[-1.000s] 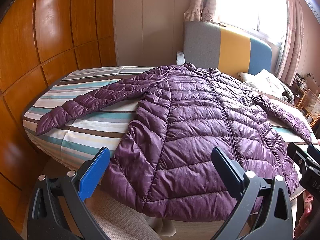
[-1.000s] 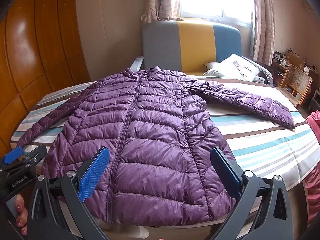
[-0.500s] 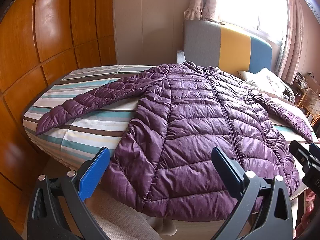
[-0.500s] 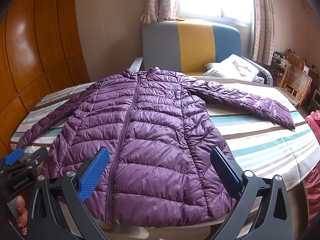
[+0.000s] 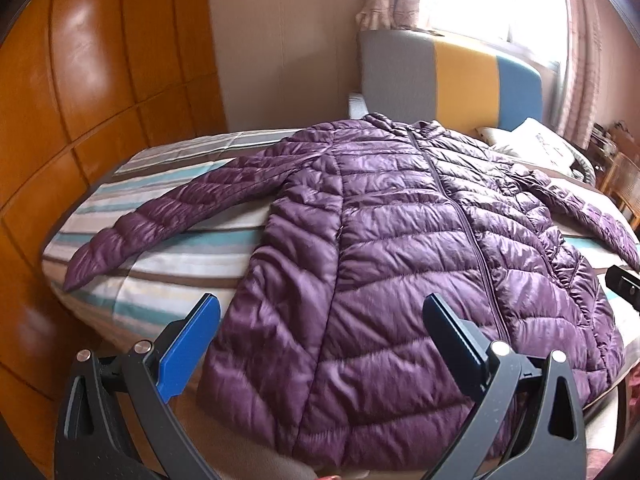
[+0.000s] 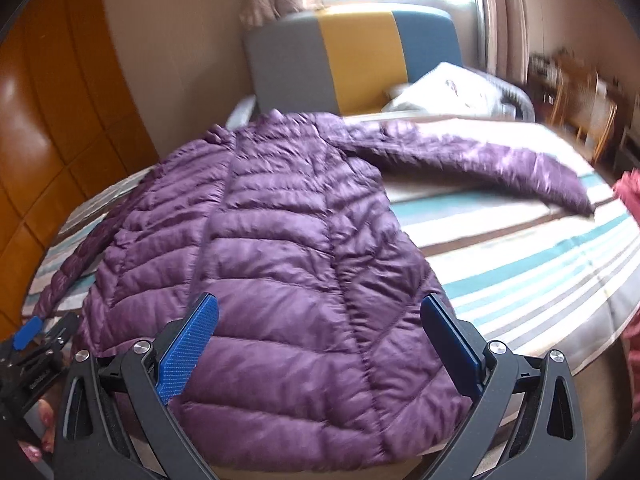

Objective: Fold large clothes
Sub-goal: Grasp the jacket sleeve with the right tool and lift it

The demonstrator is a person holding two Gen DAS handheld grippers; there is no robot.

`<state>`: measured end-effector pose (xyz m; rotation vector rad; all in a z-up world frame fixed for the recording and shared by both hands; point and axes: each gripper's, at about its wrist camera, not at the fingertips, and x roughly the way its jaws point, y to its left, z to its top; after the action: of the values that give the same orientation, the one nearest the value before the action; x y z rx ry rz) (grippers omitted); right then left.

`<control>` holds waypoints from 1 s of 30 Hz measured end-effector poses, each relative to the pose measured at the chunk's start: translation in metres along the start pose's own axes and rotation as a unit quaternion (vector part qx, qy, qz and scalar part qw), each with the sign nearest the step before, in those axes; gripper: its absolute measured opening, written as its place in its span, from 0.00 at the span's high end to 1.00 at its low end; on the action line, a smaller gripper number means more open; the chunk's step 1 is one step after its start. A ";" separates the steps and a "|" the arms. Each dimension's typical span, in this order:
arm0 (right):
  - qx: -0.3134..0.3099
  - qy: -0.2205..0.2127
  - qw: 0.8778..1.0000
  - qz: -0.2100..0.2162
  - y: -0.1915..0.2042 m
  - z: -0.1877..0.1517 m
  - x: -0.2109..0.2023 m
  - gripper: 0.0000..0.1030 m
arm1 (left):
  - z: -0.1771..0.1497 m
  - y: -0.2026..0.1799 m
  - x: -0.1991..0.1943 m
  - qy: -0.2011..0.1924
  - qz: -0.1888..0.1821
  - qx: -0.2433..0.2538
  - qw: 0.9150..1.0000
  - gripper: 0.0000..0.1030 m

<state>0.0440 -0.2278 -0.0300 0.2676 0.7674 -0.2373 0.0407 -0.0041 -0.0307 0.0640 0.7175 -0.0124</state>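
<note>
A purple quilted puffer jacket (image 5: 392, 264) lies flat, front up and zipped, on a striped bed, with both sleeves spread out; it also shows in the right wrist view (image 6: 280, 264). Its hem hangs at the near bed edge. My left gripper (image 5: 320, 332) is open and empty, above the hem's left part. My right gripper (image 6: 320, 332) is open and empty, above the hem's right part. The left sleeve (image 5: 168, 220) reaches toward the wooden wall; the right sleeve (image 6: 480, 164) stretches out to the right.
The striped bedspread (image 6: 520, 264) covers the bed. A grey, yellow and blue headboard (image 5: 460, 84) stands at the far end with a pillow (image 6: 452, 92). Wooden wall panels (image 5: 80, 100) run along the left. A wicker chair (image 6: 592, 116) stands at the right.
Both grippers have moved in closer over the jacket's hem. The right wrist view has swung toward the jacket's right half. The jacket has not moved.
</note>
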 end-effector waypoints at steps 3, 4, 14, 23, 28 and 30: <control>0.031 -0.022 0.999 -0.024 -0.027 0.007 0.011 0.03 | 0.009 -0.001 0.017 -0.006 -0.006 0.006 1.000 0.02; 0.038 -0.029 0.999 -0.026 -0.034 0.009 0.013 0.03 | 0.013 -0.002 0.025 -0.005 0.003 0.011 1.000 0.02; 0.209 0.008 0.978 -0.016 -0.147 0.030 0.078 0.03 | 0.052 0.000 0.093 0.019 0.013 0.006 1.000 0.02; 0.344 -0.025 0.938 -0.021 -0.227 0.055 0.112 0.17 | 0.067 -0.004 0.140 0.024 0.039 0.025 0.999 0.02; 0.410 -0.059 0.910 -0.023 -0.262 0.062 0.126 0.41 | 0.060 0.004 0.155 0.036 0.054 0.007 0.998 0.02; 0.433 -0.070 0.898 -0.026 -0.273 0.063 0.128 0.48 | 0.055 0.006 0.161 0.051 0.051 0.005 0.997 0.02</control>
<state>0.0900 -0.5194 -0.1189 1.0643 0.4835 -0.6402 0.1985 0.0002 -0.0947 0.1117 0.8150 0.0846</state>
